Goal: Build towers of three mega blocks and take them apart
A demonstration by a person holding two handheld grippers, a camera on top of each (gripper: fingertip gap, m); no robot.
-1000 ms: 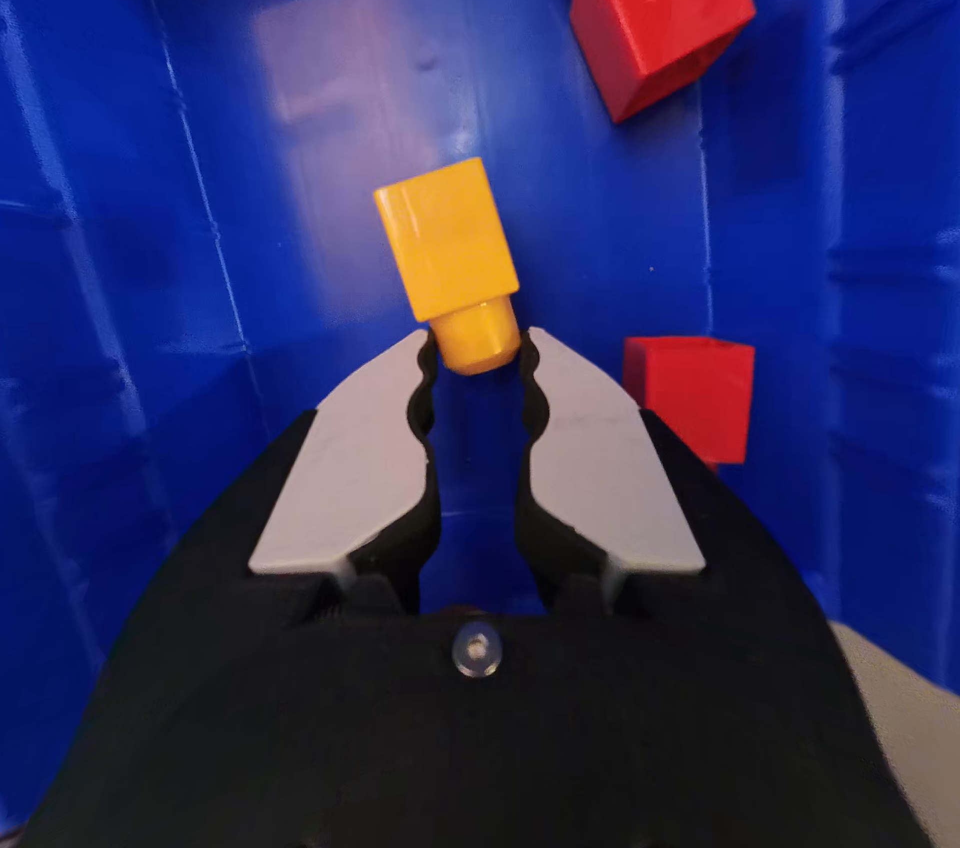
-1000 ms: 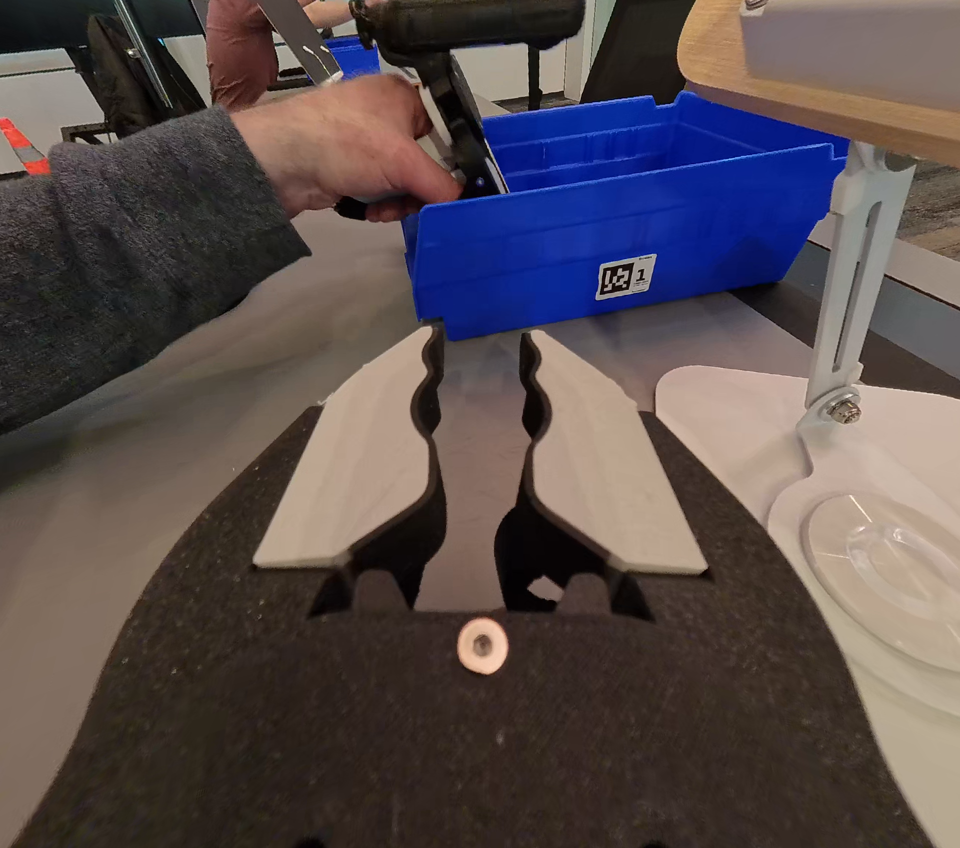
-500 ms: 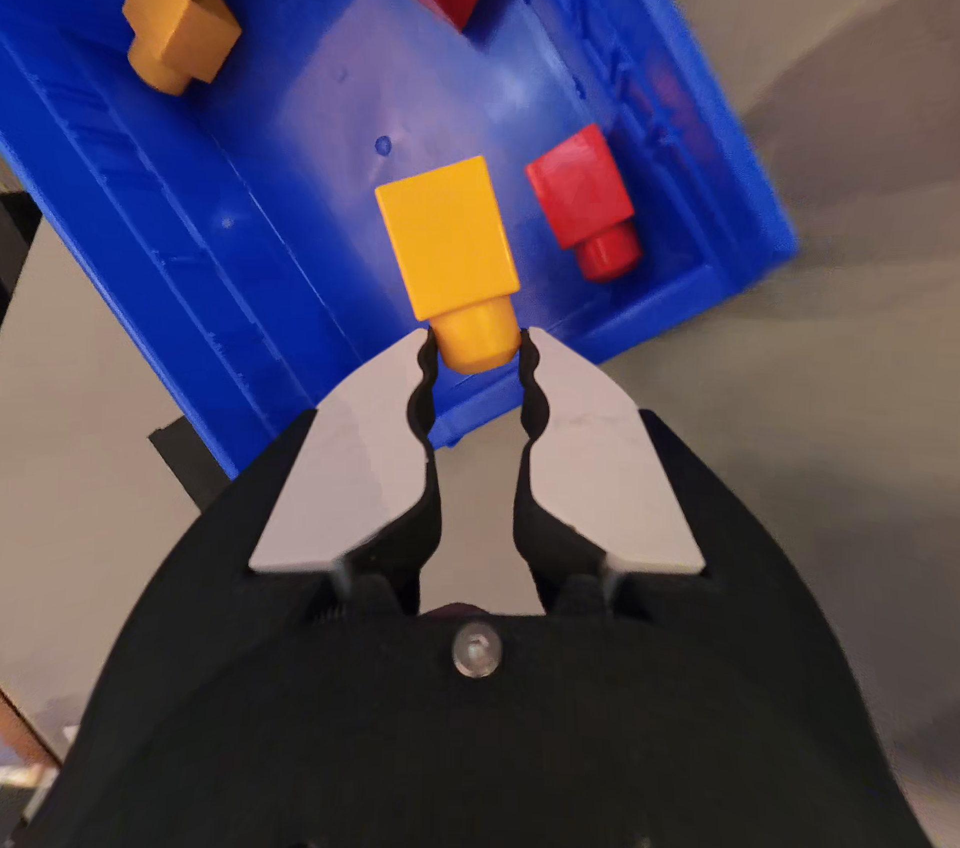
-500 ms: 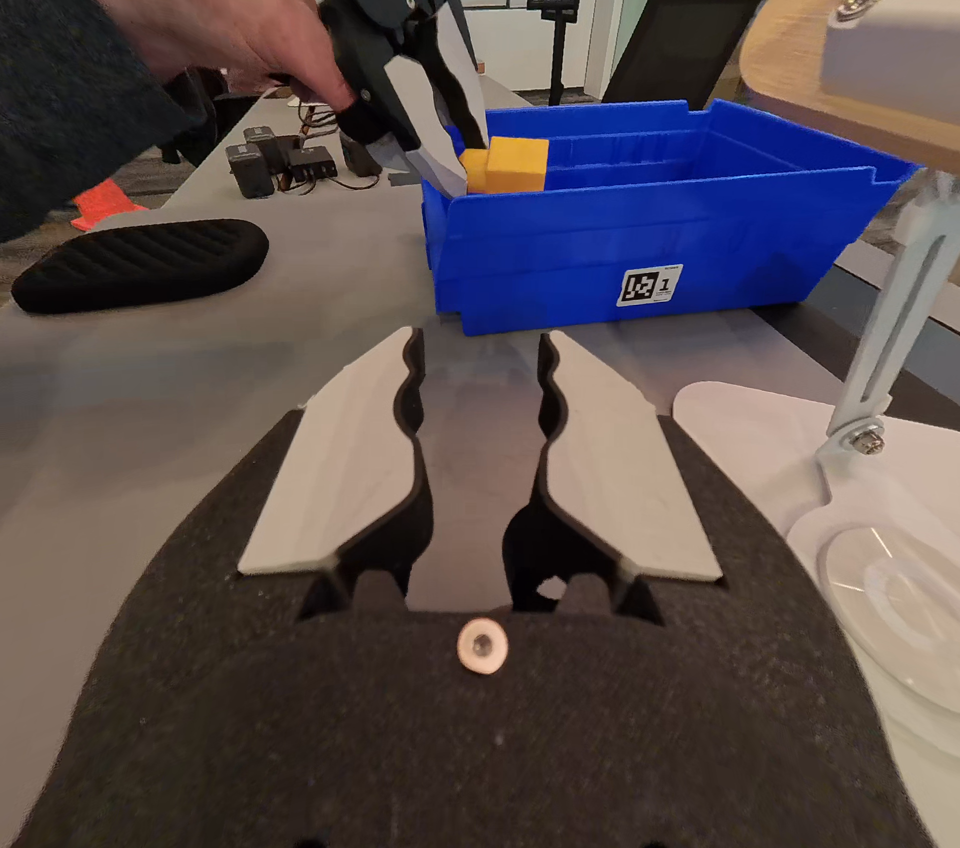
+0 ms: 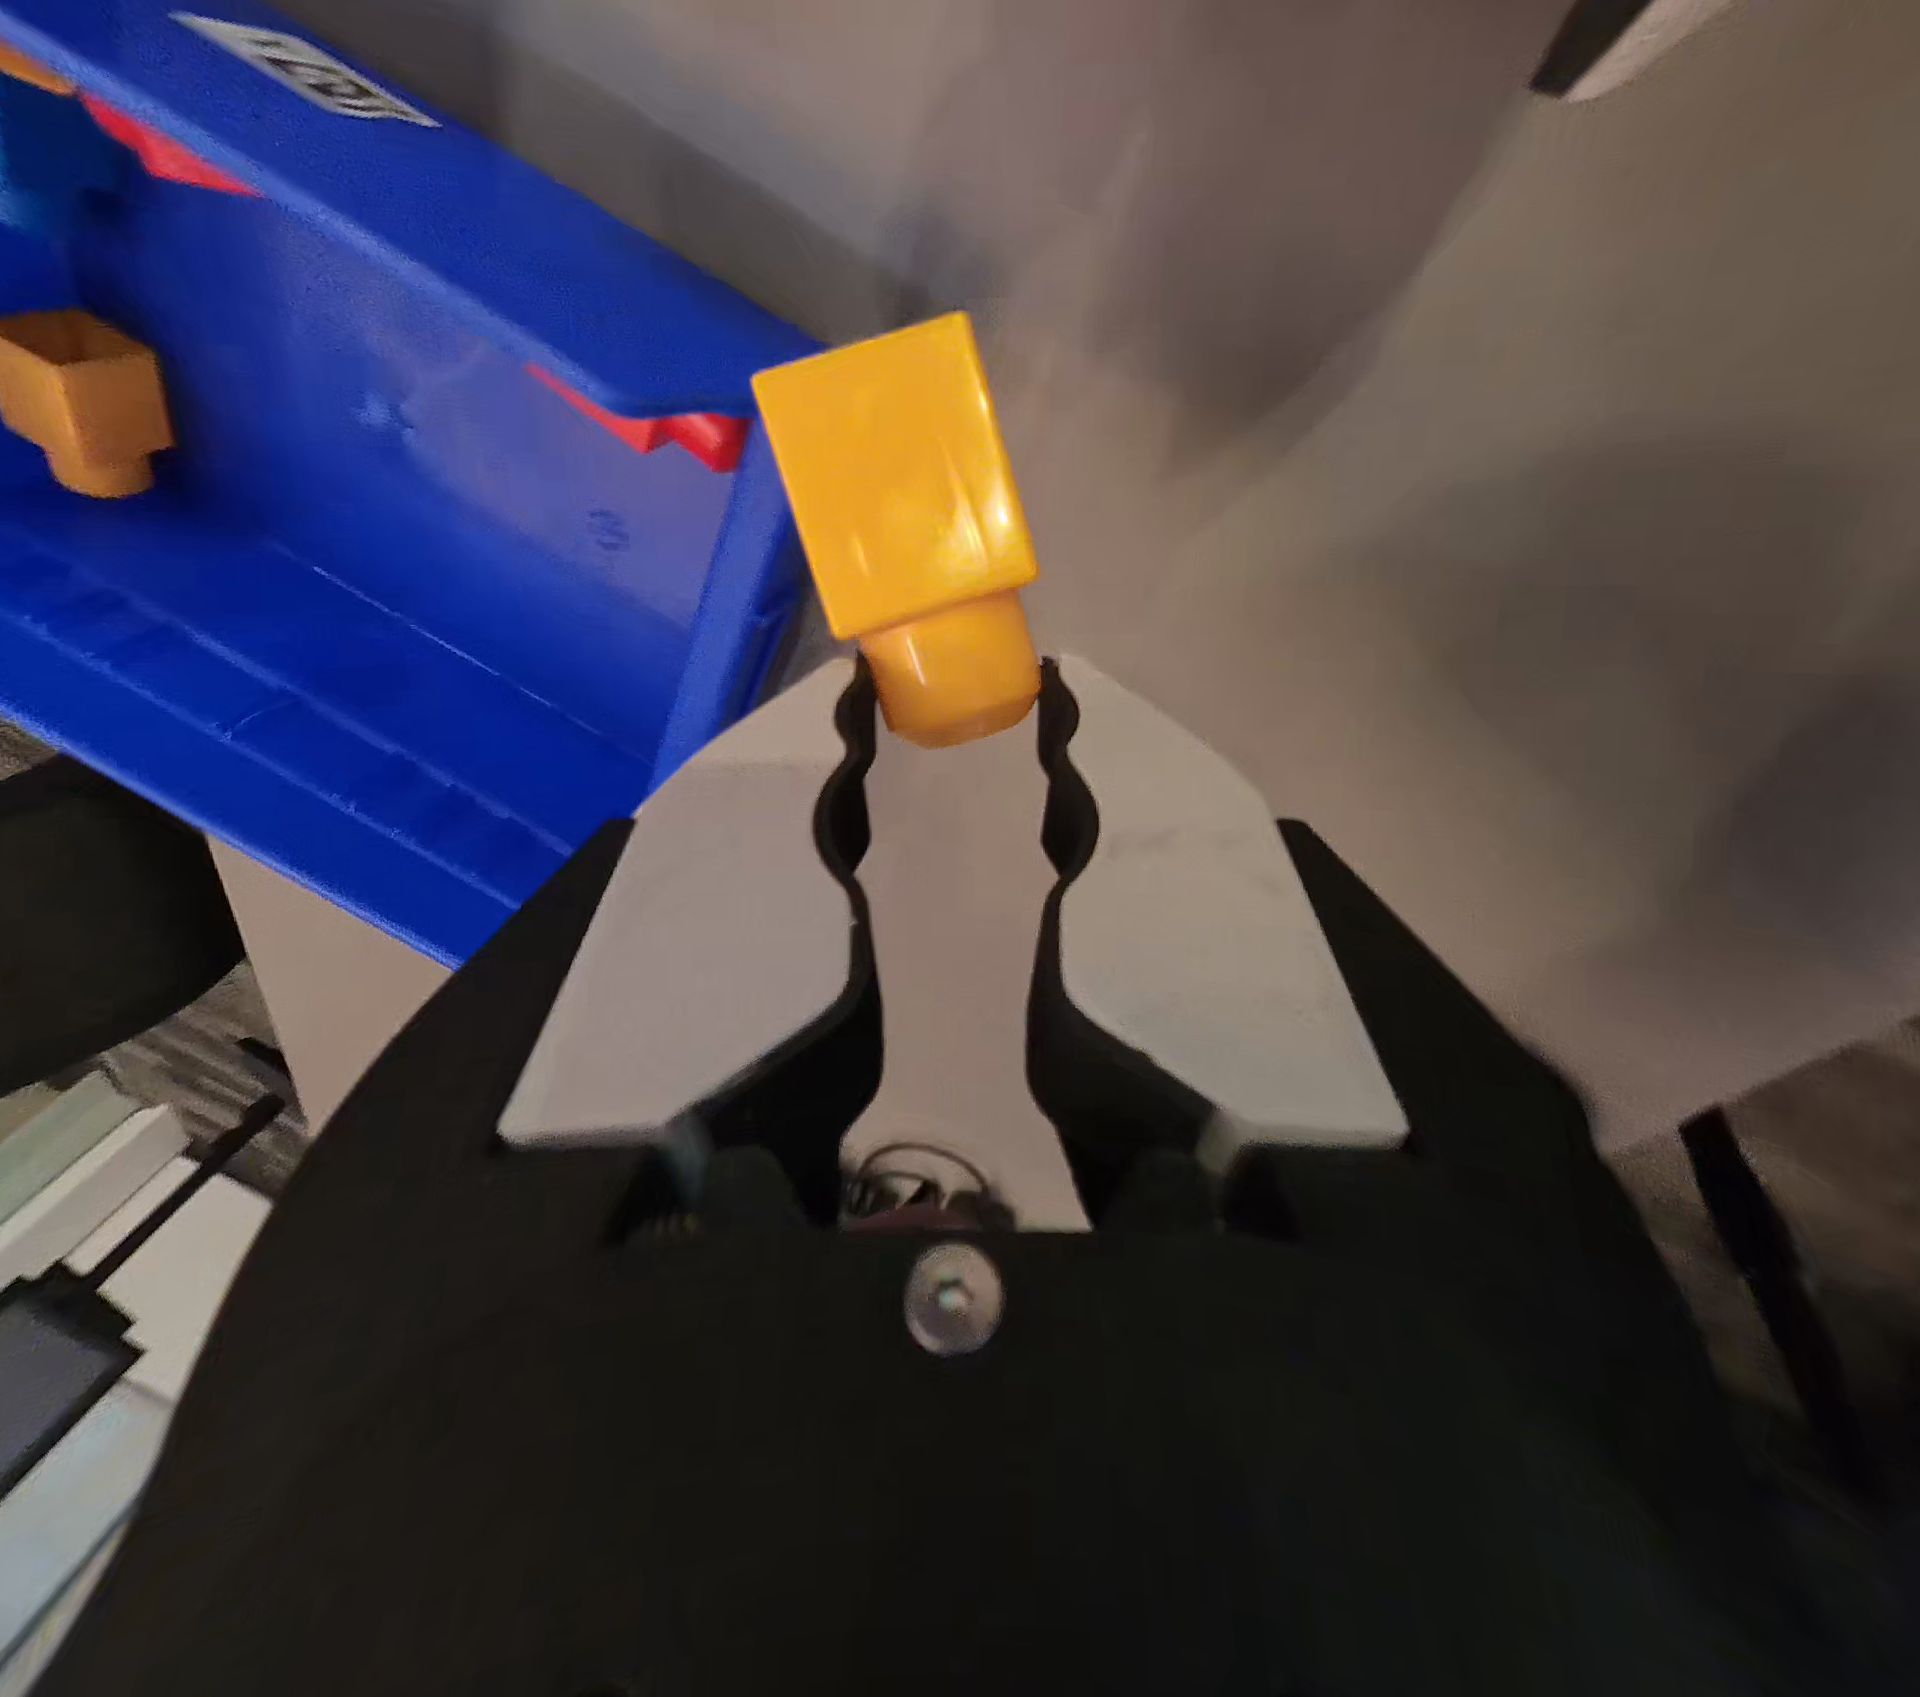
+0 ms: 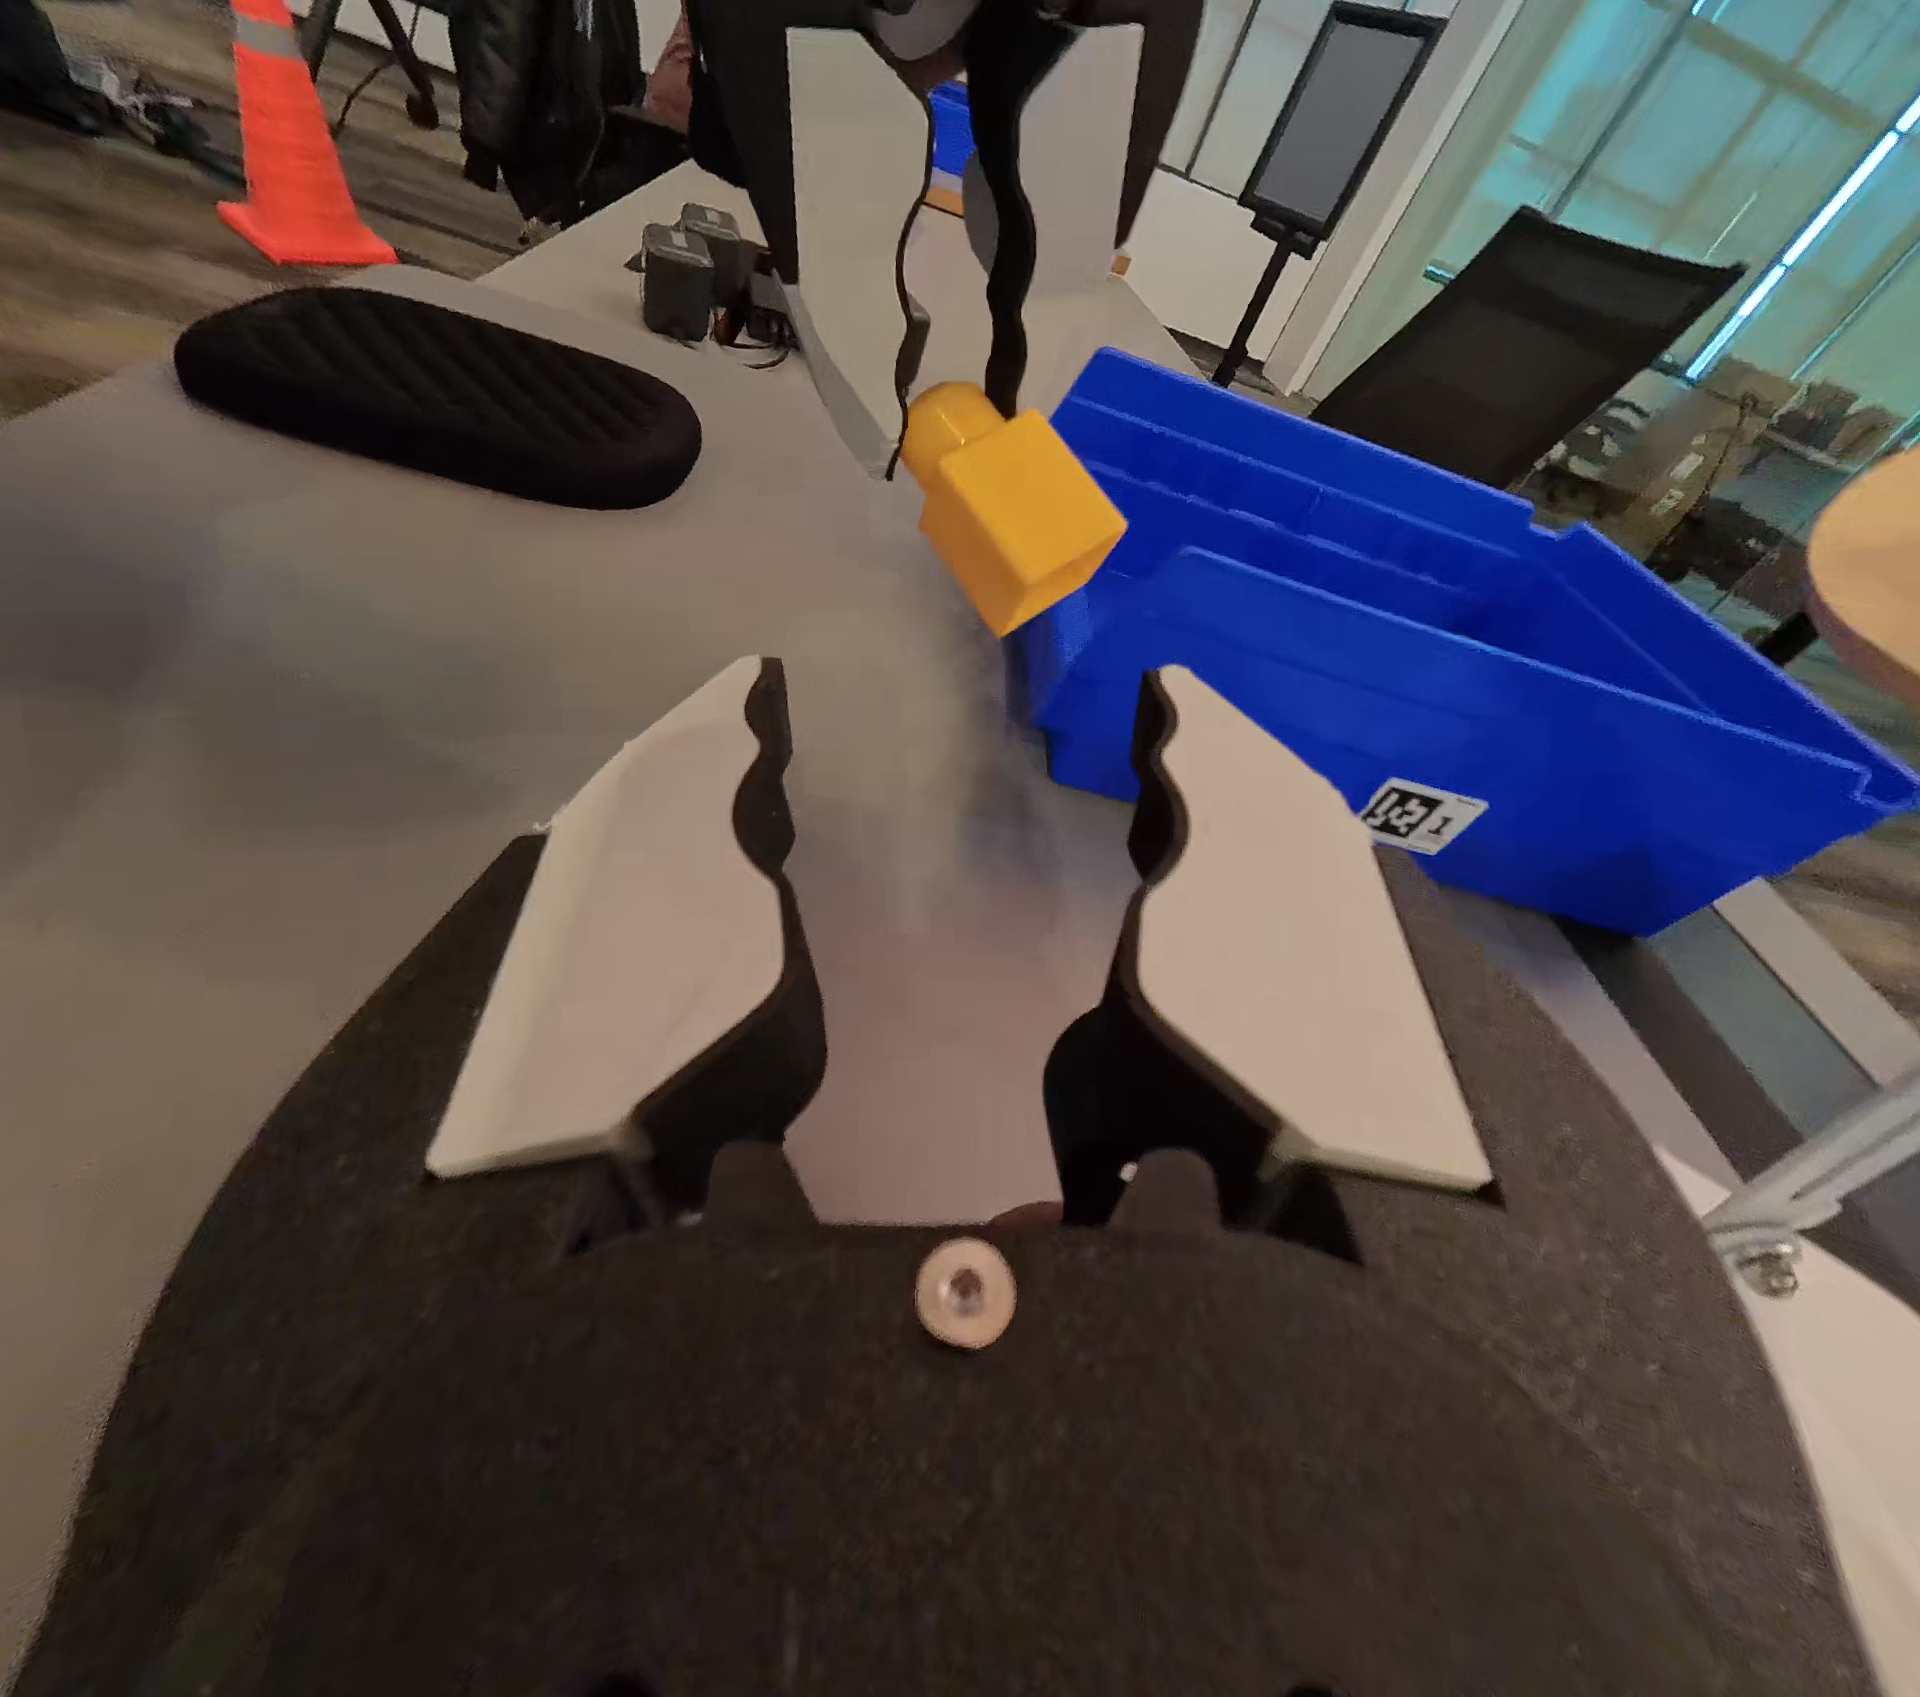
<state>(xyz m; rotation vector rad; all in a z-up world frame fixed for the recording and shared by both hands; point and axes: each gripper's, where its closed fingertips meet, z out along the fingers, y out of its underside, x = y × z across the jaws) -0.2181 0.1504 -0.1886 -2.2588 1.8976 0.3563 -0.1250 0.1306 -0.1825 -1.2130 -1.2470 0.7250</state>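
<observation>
My left gripper (image 5: pixel 951 676) is shut on the stud of a yellow mega block (image 5: pixel 899 484) and holds it in the air above the grey table, just past the corner of the blue bin (image 5: pixel 343 629). The bin holds another yellow block (image 5: pixel 78 411), a blue block (image 5: pixel 47 167) and red blocks (image 5: pixel 686 434). In the right wrist view the left gripper (image 6: pixel 951 400) hangs from above with the yellow block (image 6: pixel 1013 530) tilted down-right. My right gripper (image 6: pixel 961 702) is open and empty, low over the table in front of the bin (image 6: pixel 1455 712).
A black padded rest (image 6: pixel 436 400) lies on the table (image 6: pixel 312 660) at the left. Small black devices (image 6: pixel 691 271) sit behind it. An orange cone (image 6: pixel 286 130) stands on the floor. A white stand base (image 6: pixel 1849 1398) is at the right, with a black chair (image 6: pixel 1507 359) beyond the bin. The gap from one gripper's tips to the other's is roughly 10 cm.
My left gripper has lifted the yellow block out of the bin and carried it over the table. My right gripper has opened wider and turned left.
</observation>
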